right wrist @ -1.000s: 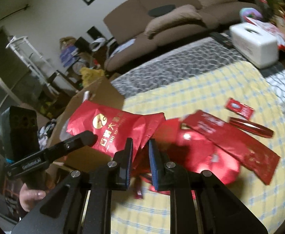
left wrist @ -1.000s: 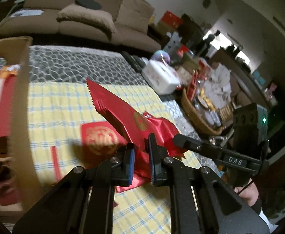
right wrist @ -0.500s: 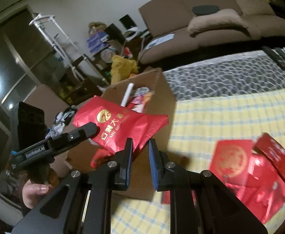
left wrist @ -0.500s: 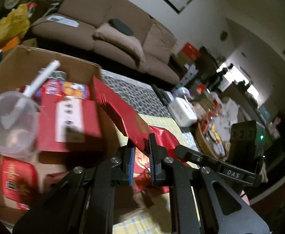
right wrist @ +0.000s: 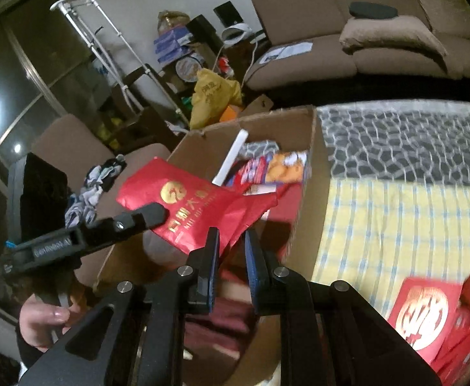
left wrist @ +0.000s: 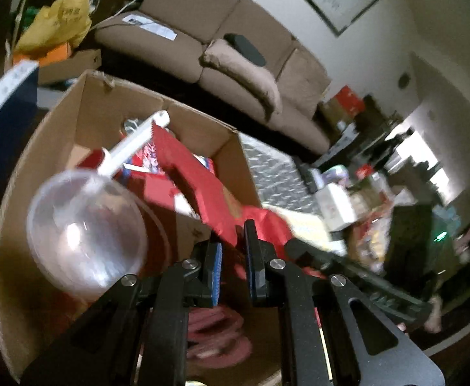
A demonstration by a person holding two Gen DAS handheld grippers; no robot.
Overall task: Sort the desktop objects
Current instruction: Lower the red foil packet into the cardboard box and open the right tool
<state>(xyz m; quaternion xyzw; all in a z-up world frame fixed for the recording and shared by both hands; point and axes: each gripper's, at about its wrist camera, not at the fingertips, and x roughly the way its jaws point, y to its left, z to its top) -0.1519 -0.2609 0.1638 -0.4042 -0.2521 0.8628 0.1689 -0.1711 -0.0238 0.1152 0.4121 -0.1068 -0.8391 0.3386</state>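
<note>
A shiny red foil bag with gold print hangs over an open cardboard box. My right gripper is shut on the bag's near right corner. My left gripper is shut on the other end of the same bag, and its black finger also shows in the right wrist view against the bag's left side. The box holds a clear plastic cup with a white straw, red packets and snack packs.
A yellow checked cloth covers the table right of the box, with red envelopes lying at its near right. A brown sofa stands behind. A hand grips the left tool's handle.
Both grippers have carried the red bag leftward, from above the yellow cloth to above the open cardboard box. The grip on it is unchanged.
</note>
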